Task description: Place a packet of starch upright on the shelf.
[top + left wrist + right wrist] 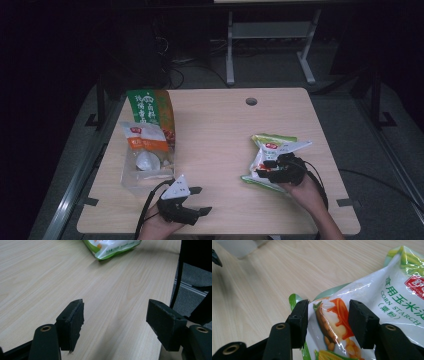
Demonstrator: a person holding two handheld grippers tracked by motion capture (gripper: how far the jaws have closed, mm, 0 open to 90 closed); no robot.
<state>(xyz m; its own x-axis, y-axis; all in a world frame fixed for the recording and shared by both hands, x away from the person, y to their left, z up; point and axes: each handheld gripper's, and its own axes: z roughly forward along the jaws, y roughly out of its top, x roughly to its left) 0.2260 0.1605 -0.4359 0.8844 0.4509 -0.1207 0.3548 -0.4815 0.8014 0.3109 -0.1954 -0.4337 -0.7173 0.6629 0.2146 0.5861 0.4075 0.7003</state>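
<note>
A white and green corn starch bag [277, 147] [387, 297] lies on the right side of the wooden table [220, 125]. My right gripper [263, 169] [328, 315] is at the bag's near left corner, and its two pads press a bulging fold of the printed plastic between them. My left gripper [204, 200] [115, 315] hovers near the table's front edge, open, with only bare wood between its jaws. In the left gripper view the bag's corner [112, 246] lies farther off, ahead of the jaws.
At the left of the table lie a clear bag with an orange label [146, 160] and, behind it, a green and orange packet [152, 107]. A cable hole [251, 101] sits near the far edge. The legs of another desk [230, 50] stand beyond.
</note>
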